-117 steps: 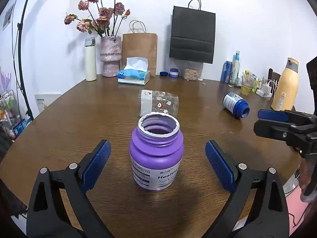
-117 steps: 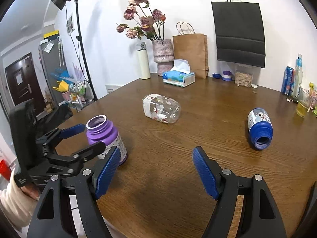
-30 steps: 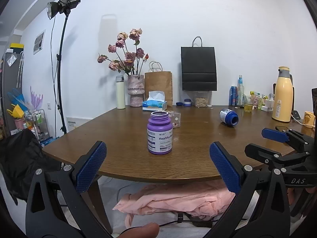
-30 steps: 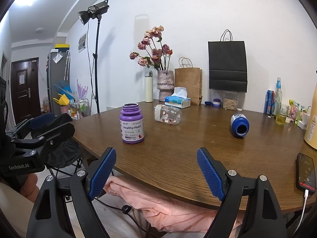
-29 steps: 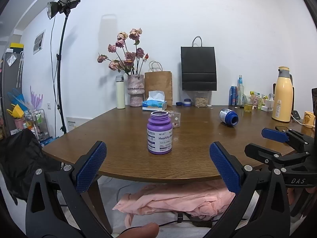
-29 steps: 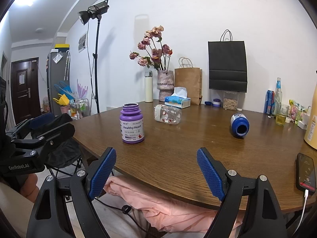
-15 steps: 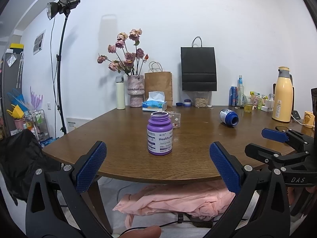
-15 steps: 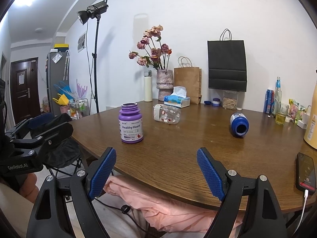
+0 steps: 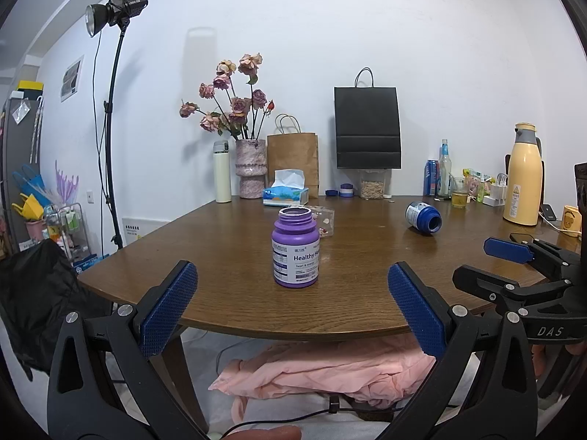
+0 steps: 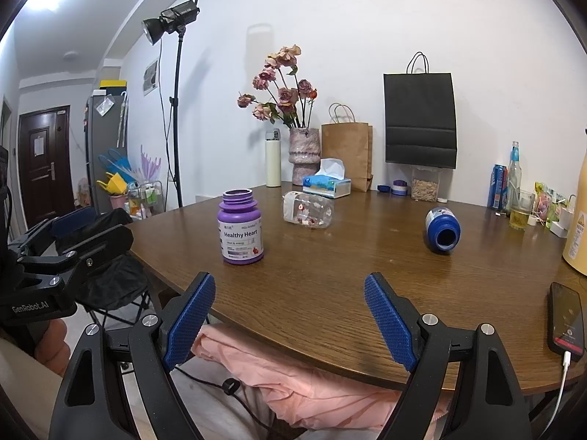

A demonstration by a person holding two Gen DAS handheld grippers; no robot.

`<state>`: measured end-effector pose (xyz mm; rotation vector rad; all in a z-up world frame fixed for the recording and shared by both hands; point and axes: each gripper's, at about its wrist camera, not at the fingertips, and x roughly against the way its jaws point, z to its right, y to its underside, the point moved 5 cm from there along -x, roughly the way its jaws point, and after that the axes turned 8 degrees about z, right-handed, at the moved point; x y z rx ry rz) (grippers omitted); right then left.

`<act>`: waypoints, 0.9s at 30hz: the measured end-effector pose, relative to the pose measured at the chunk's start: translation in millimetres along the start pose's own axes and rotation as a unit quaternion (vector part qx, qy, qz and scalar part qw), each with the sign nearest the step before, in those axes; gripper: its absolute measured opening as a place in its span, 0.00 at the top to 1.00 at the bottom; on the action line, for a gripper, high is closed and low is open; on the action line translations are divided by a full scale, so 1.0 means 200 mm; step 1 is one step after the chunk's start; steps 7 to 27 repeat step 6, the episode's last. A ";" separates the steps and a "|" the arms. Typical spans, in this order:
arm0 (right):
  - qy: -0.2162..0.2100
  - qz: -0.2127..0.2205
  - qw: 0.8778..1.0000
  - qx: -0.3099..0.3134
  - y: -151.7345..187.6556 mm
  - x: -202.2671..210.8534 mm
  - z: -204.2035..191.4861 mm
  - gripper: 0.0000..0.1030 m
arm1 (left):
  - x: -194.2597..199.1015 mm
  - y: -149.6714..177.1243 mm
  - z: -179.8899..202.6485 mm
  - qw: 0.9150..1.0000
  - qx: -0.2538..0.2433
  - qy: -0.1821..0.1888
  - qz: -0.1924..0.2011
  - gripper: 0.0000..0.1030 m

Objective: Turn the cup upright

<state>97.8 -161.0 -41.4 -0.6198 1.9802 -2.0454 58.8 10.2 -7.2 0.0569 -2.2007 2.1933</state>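
A purple open-topped bottle [image 9: 295, 249] stands upright near the table's front edge; it also shows in the right wrist view [image 10: 240, 228]. A clear bottle [image 10: 307, 209] lies on its side behind it, mostly hidden in the left wrist view [image 9: 325, 220]. A blue bottle [image 9: 423, 217] lies on its side to the right, mouth toward me [image 10: 443, 231]. My left gripper [image 9: 291, 306] is open and empty, held off the table in front of the purple bottle. My right gripper [image 10: 290, 317] is open and empty at the table's front edge.
The round wooden table [image 9: 367, 256] carries a vase of dried roses [image 9: 250, 168], a thermos [image 9: 222, 171], a tissue box [image 9: 285, 191], paper bags [image 9: 292, 161], drinks and a yellow jug [image 9: 522, 179] at the back. A phone [image 10: 565, 318] lies at the right edge. Pink cloth [image 9: 330, 374] lies under the table.
Since 3.9 s ago both grippers have drawn back and down from over the table to its front edge. Over the last second nothing has visibly moved.
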 end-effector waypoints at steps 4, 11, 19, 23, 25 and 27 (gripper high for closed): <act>-0.001 0.000 1.000 0.001 0.00 0.00 0.00 0.15 | 0.00 0.00 0.00 1.000 0.000 0.002 -0.001 0.00; -0.001 -0.001 1.000 0.001 0.00 0.00 0.00 0.15 | 0.00 0.00 0.00 1.000 0.000 0.001 0.000 0.00; -0.001 -0.001 1.000 0.001 0.00 0.00 0.00 0.15 | 0.00 0.00 0.00 1.000 0.000 0.001 0.000 0.00; -0.001 -0.001 1.000 0.001 0.00 0.00 0.00 0.15 | 0.00 0.00 0.00 1.000 0.000 0.001 0.000 0.00; -0.001 -0.001 1.000 0.001 0.00 0.00 0.00 0.15 | 0.00 0.00 0.00 1.000 0.000 0.001 0.000 0.00; -0.001 -0.001 1.000 0.001 0.00 0.00 0.00 0.15 | 0.00 0.00 0.00 1.000 0.000 0.001 0.000 0.00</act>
